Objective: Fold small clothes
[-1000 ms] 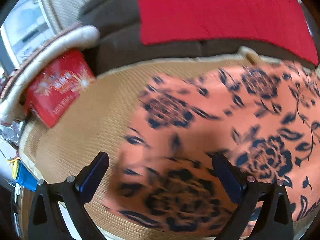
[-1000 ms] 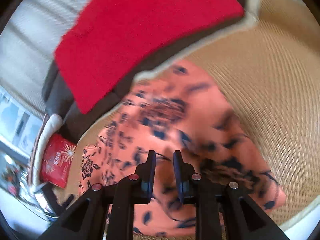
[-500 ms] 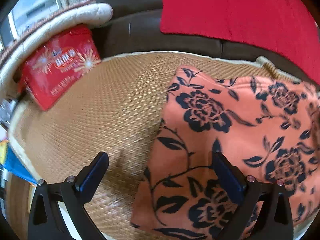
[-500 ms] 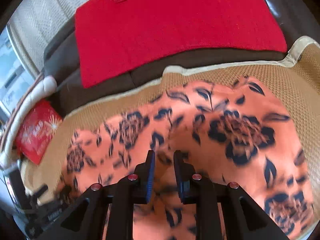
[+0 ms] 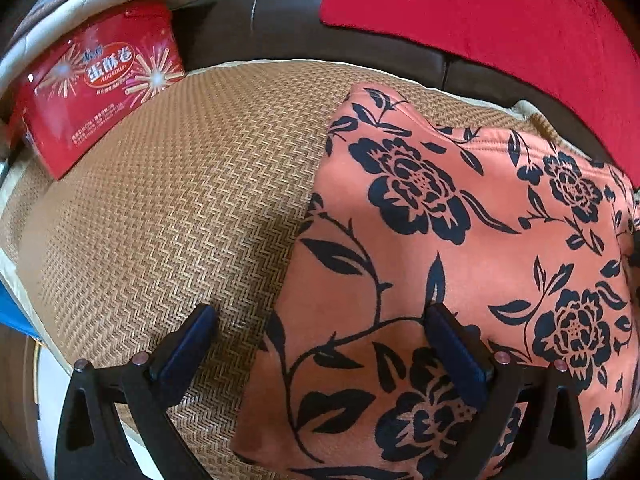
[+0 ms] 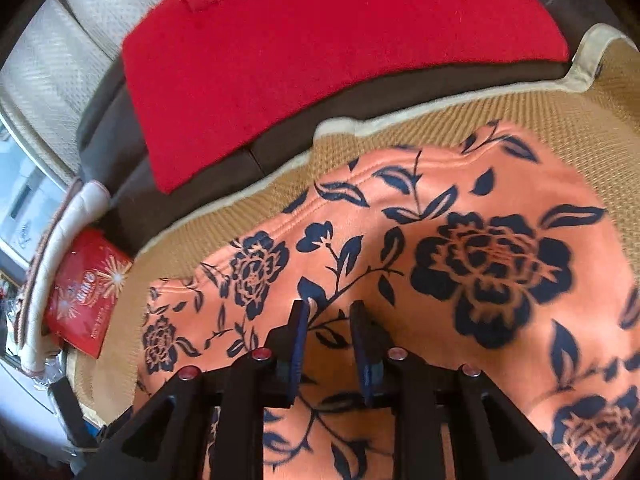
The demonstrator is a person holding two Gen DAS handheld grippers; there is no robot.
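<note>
Left wrist view first: we see the left gripper with jaws spread wide and nothing held, one finger over the bare woven mat, the other over the orange floral garment. So the garment's near-left edge runs right between our fingers, going from the bottom of the view up and away toward a far corner near the dark sofa back. The cloth lies mostly to the right of this tool and spreads off rightward, and we judge its long axis runs left-right across the mat. A red tin sits well apart at the far left, a red cloth lies on the sofa back behind. Right wrist view: the right gripper hangs over the middle of the garment, jaws at a narrow gap and having just been opening a little. Fabric shows through the gap, but we see no fold pinched between the pads, so we read it as holding nothing. From here the cloth runs out on both sides, and its hemmed far edge lies just short of the mat border. Judgement: the left gripper is nearer an edge and already straddles it, so the left side is the natural pick point; the right one sits mid-cloth and needs to travel to its own edge or corner before any fold across that long axis.
</note>
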